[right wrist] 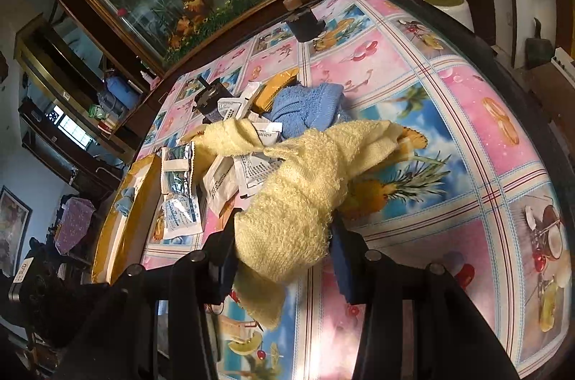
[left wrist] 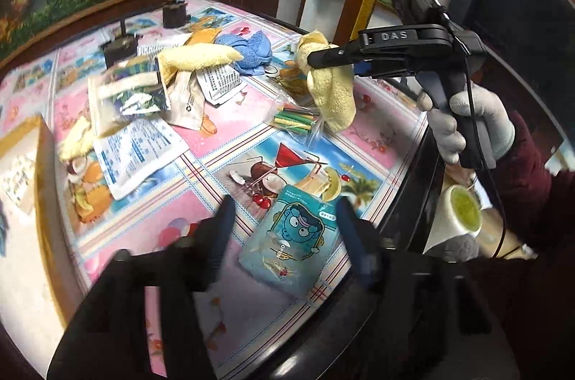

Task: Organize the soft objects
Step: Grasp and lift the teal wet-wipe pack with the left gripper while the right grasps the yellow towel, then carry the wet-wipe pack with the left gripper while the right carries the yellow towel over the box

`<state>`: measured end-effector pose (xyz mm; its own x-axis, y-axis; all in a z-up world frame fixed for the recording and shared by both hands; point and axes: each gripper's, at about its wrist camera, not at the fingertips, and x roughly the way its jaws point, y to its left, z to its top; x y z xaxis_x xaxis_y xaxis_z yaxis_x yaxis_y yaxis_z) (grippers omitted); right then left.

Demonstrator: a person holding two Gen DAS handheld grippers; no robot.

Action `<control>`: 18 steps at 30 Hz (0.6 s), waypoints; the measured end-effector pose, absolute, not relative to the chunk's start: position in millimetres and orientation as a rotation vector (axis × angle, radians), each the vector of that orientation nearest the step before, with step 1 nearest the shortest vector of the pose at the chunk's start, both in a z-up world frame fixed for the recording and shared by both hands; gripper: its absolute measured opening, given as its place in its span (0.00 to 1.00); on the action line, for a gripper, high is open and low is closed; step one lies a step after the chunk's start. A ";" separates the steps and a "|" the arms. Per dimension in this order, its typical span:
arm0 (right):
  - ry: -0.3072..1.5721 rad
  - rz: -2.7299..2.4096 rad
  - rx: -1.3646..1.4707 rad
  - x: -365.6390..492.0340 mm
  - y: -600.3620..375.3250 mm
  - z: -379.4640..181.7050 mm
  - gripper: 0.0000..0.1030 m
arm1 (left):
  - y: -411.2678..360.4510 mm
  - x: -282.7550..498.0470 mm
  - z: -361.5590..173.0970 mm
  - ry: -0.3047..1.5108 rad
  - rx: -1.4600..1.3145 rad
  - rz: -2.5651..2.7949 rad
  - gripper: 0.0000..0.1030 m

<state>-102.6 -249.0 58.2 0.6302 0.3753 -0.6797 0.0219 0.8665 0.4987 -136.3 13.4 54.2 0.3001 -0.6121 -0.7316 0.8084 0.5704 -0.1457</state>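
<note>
A yellow towel (left wrist: 332, 92) hangs above the table, and my right gripper (left wrist: 323, 60) is shut on its top; a gloved hand (left wrist: 467, 124) holds that gripper. In the right wrist view the same yellow towel (right wrist: 294, 200) is bunched between the fingers of my right gripper (right wrist: 284, 250) and droops past them. My left gripper (left wrist: 287, 229) stands open near the table's front edge. A blue cartoon pouch (left wrist: 291, 236) lies flat on the cloth between its fingers, apart from the pads. A second yellow towel (left wrist: 197, 56) and a blue towel (left wrist: 251, 45) lie in the pile farther back.
Paper and foil packets (left wrist: 140, 146) are scattered around the towels. A clear bag of coloured sticks (left wrist: 294, 121) lies under the hanging towel. A cardboard box (left wrist: 21, 164) stands at the left edge. Two dark stands (left wrist: 174, 13) sit at the back. A white cup (left wrist: 460, 211) is beyond the table's right edge.
</note>
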 end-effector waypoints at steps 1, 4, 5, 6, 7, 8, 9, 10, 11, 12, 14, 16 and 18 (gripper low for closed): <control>0.883 0.216 0.510 -102.9 -249.9 53.8 0.43 | 11.2 -142.1 55.4 0.823 0.308 -0.955 0.61; 0.917 0.243 0.555 -101.6 -249.9 40.4 0.43 | -3.0 -149.2 44.6 0.817 0.455 -0.936 0.62; 0.924 0.248 0.565 -101.5 -249.1 37.1 0.43 | -8.8 -149.6 37.6 0.832 0.488 -0.933 0.62; 0.930 0.254 0.568 -101.2 -247.4 34.4 0.43 | -14.2 -148.2 28.2 0.863 0.512 -0.937 0.62; 0.931 0.258 0.566 -101.5 -246.8 34.2 0.43 | -19.2 -145.3 18.0 0.899 0.528 -0.941 0.62; 0.931 0.263 0.564 -101.8 -245.0 34.3 0.43 | -24.9 -143.8 8.0 0.931 0.548 -0.939 0.62; 0.930 0.270 0.564 -101.8 -243.0 34.6 0.43 | -28.3 -144.3 4.5 0.923 0.543 -0.942 0.64; 0.929 0.276 0.564 -102.6 -242.5 35.9 0.43 | -29.8 -143.7 3.6 0.926 0.515 -0.967 0.64; 0.927 0.281 0.562 -102.7 -241.6 37.0 0.43 | -33.0 -143.9 3.2 0.912 0.516 -0.956 0.64; 0.927 0.286 0.557 -102.9 -239.5 38.3 0.43 | -36.5 -143.4 2.7 0.908 0.512 -0.941 0.64; 0.925 0.295 0.539 -102.3 -236.5 41.2 0.43 | -41.4 -142.6 3.5 0.902 0.490 -0.929 0.47; 0.916 0.309 0.507 -101.3 -230.3 47.6 0.43 | -44.1 -138.3 4.7 0.914 0.442 -0.904 0.42; 0.892 0.332 0.481 -102.2 -224.6 56.1 0.43 | -40.0 -133.1 6.3 0.932 0.372 -0.892 0.38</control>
